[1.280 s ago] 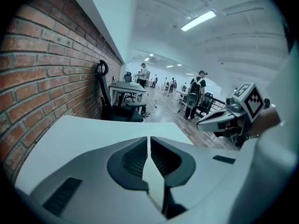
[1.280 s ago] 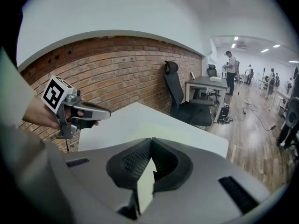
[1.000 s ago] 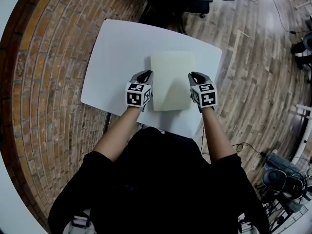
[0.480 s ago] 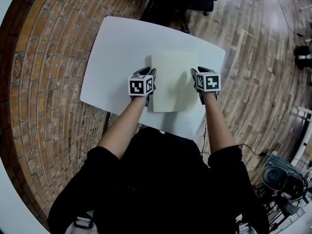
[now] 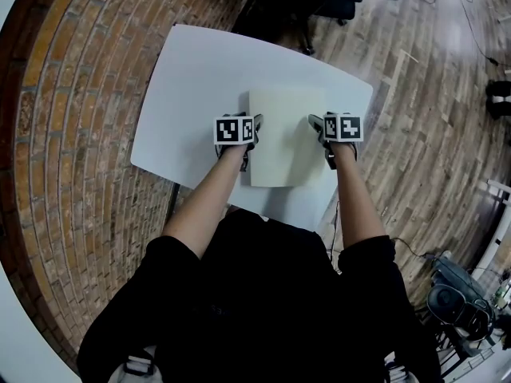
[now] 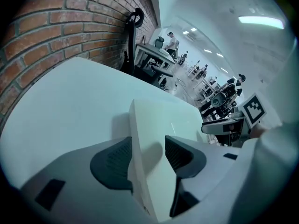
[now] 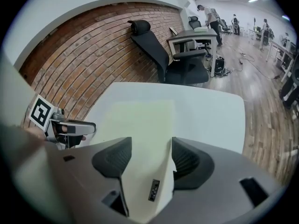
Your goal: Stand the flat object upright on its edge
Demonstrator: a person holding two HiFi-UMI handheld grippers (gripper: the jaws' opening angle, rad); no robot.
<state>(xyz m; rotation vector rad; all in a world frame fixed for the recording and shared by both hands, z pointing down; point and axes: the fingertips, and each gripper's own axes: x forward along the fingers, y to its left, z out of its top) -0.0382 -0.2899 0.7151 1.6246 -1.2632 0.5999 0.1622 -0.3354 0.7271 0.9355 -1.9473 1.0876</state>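
At the middle of the frame the left gripper [image 6: 147,155] and right gripper [image 7: 149,157] each straddle one side edge of the flat board [image 5: 281,138], jaws opening and not pinching, probably to seat deeper before tipping it up.

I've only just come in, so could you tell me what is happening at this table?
A person works a cream flat board on the white table, one claw in each hand. The left claw straddles one side edge, the right claw the other. Both are opening, the board's edges between their jaws.
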